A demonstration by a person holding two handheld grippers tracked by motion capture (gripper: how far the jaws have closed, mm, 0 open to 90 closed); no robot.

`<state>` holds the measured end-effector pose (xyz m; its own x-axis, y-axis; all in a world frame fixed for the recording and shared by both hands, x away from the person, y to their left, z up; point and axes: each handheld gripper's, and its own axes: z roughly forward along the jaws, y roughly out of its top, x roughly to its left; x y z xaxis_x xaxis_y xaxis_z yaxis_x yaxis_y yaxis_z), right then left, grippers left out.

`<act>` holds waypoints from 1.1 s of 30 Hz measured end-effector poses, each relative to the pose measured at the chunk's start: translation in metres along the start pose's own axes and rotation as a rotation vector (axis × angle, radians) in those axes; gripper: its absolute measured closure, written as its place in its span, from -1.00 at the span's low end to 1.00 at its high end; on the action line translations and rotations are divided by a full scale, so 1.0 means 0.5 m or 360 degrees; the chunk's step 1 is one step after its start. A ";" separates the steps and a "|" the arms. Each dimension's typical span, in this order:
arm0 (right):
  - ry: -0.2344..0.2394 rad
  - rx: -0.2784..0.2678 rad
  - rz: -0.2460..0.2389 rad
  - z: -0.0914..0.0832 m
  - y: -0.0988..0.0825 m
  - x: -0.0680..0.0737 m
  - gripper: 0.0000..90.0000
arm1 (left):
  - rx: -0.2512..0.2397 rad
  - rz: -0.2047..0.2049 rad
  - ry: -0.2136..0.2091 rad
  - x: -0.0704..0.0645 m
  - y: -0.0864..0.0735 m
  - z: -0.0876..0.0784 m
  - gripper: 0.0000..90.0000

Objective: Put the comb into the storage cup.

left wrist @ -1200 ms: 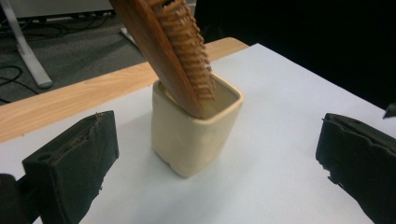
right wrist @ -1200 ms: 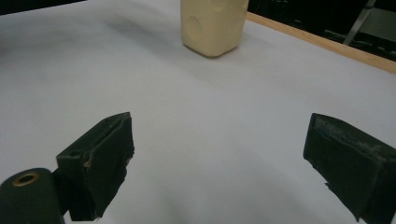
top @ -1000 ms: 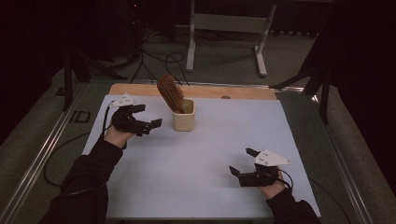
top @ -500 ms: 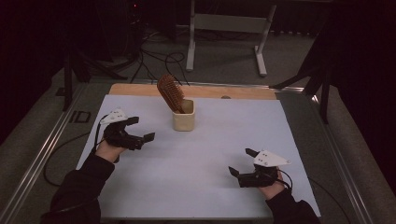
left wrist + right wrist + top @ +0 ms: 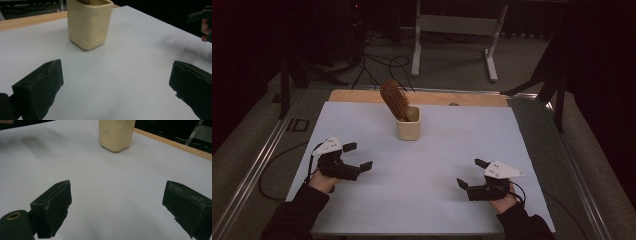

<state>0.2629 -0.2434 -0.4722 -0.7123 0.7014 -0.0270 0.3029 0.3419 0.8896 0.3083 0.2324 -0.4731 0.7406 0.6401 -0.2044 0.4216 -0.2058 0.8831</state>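
The left hand-held gripper (image 5: 358,156) sits low over the near left part of the counter (image 5: 437,165), released, its jaws spread wide with nothing between them. In the left gripper view the same two black jaws stand far apart over bare white surface, holding nothing. A dark sleeve (image 5: 294,215) runs back from it to the counter's near edge, and a cable (image 5: 269,170) loops off its left side.

The right hand-held gripper (image 5: 468,174) rests on the near right part of the counter, also released, jaws apart and empty; a grey plate (image 5: 502,170) sits on top of it. The right gripper view shows its jaws wide open over plain white surface.

Well apart from both, toward the far middle of the counter, stands a cream cup (image 5: 408,126), upright, its walls slightly lumpy in the left gripper view (image 5: 88,23) and in the right gripper view (image 5: 116,133). A brown hairbrush (image 5: 393,99) stands in it handle down, head leaning left above the rim, bristles facing right. Both grippers point roughly toward the cup, with open white surface between.

A strip of wood (image 5: 422,97) edges the counter's far side. Beyond it, on the dim floor, are a grey stand (image 5: 457,30) and tangled cables (image 5: 377,65).
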 end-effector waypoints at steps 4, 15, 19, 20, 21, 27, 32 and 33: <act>0.0004 0.0002 0.0006 -0.002 -0.004 0.000 -0.81 | 0.0025 0.0037 -0.0001 -0.006 -0.031 -0.007 -1.00; 0.0008 0.0006 0.0005 -0.004 -0.014 -0.003 -0.81 | 0.0016 0.0008 -0.0001 -0.007 -0.091 -0.058 -1.00; 0.0007 0.0016 0.0020 -0.003 -0.016 -0.004 -0.81 | 0.0031 0.0030 0.0059 -0.009 -0.101 -0.078 -1.00; 0.0006 0.0019 0.0019 -0.003 -0.017 -0.003 -0.81 | 0.0036 0.0035 0.0071 -0.010 -0.104 -0.081 -1.00; 0.0008 0.0020 0.0021 -0.003 -0.017 -0.003 -0.81 | 0.0039 0.0041 0.0075 -0.010 -0.107 -0.084 -1.00; 0.0012 0.0019 0.0017 -0.001 -0.019 -0.004 -0.81 | 0.0044 0.0057 0.0123 -0.013 -0.113 -0.096 -1.00; 0.0014 0.0015 0.0016 -0.001 -0.022 -0.007 -0.81 | 0.0025 0.0063 0.0117 -0.014 -0.113 -0.098 -1.00; 0.0013 0.0014 0.0016 0.000 -0.022 -0.008 -0.81 | 0.0029 0.0062 0.0116 -0.014 -0.113 -0.097 -1.00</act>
<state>0.2623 -0.2500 -0.4819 -0.7143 0.6997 -0.0142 0.3158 0.3404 0.8857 0.2540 0.2755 -0.5014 0.7170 0.6833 -0.1380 0.4029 -0.2448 0.8819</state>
